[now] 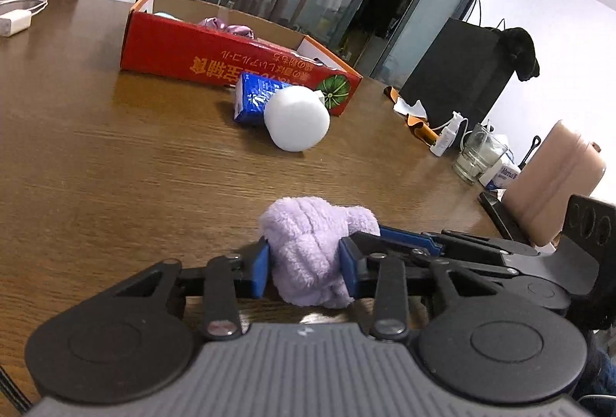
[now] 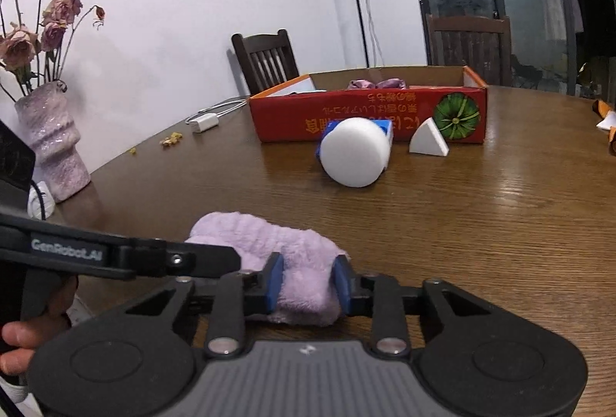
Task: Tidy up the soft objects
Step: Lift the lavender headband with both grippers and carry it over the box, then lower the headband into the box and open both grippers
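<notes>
A fluffy lilac cloth [image 1: 308, 224] lies bunched on the brown wooden table [image 1: 115, 166], close in front of both cameras. My left gripper [image 1: 304, 268] is shut on it, blue pads pressing into the pile from both sides. My right gripper [image 2: 308, 282] is shut on the other end of the same cloth [image 2: 269, 236]. In the right wrist view the left gripper's black finger [image 2: 208, 259] reaches in from the left over the cloth. Farther back stands an open red cardboard box [image 2: 346, 109] with a pink satin item [image 2: 377, 84] inside.
A white foam ball [image 2: 354, 151], a blue tissue pack [image 1: 252, 97] and a white foam wedge [image 2: 427, 139] lie in front of the box. A vase of dried roses [image 2: 50, 139] stands at the left edge, and a glass [image 1: 477, 155] and a black speaker [image 1: 462, 78] at the right.
</notes>
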Available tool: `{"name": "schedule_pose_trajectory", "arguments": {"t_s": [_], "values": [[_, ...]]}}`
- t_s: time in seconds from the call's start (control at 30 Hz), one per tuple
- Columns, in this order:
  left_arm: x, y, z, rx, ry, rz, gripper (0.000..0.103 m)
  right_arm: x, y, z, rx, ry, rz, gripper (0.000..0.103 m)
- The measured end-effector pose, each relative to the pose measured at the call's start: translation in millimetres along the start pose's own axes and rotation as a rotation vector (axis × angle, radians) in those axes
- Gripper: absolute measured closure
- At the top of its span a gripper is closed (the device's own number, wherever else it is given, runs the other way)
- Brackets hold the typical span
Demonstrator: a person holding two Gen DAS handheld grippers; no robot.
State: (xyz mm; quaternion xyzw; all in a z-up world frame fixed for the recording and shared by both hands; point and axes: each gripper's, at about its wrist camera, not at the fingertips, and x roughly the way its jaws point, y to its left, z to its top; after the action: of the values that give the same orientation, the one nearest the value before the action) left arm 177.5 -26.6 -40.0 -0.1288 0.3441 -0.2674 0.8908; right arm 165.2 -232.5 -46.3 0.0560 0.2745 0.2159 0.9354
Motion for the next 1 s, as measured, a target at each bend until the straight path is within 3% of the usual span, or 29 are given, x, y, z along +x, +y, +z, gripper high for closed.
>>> {"name": "schedule_pose_trajectory", "arguments": {"t_s": [0.2,0.3,0.43,0.63,0.73,0.83,0.93,1.0], "values": [[-0.7,-8.4,25.1,0.036,-0.057,-0.051,0.072,-2.8,-11.0,19.0,0.050,-0.013,0.053,0.088],[0.3,-5.1,64.8,0.044,-0.139,-0.115,0.072,-10.3,-14.1,56.0,0.026,-0.105,0.058,0.088],[29.2,18.5,137.9,-0.001,-0.167,-0.172,0.072,16.0,-34.6,124.4,-0.006,-0.166,0.067,0.088],[118.5,58.2,244.6,-0.020,-0.084,-0.061,0.072,128.9,-76.0,225.6,0.001,-0.059,0.031,0.088],[165.6,85.4,274.8,-0.082,-0.011,0.013,0.072,196.5,-97.7,257.2,0.026,0.037,-0.013,0.088],[204.0,105.9,285.1,-0.110,0.059,0.070,0.069,251.8,-110.8,269.4,0.050,0.136,-0.067,0.087],[222.3,105.4,279.9,-0.052,0.098,0.188,0.056,282.3,-114.9,266.4,0.043,0.199,-0.139,0.079],[220.1,105.4,277.4,-0.048,0.085,0.179,0.055,293.2,-116.7,261.1,0.034,0.229,-0.160,0.079]]}}
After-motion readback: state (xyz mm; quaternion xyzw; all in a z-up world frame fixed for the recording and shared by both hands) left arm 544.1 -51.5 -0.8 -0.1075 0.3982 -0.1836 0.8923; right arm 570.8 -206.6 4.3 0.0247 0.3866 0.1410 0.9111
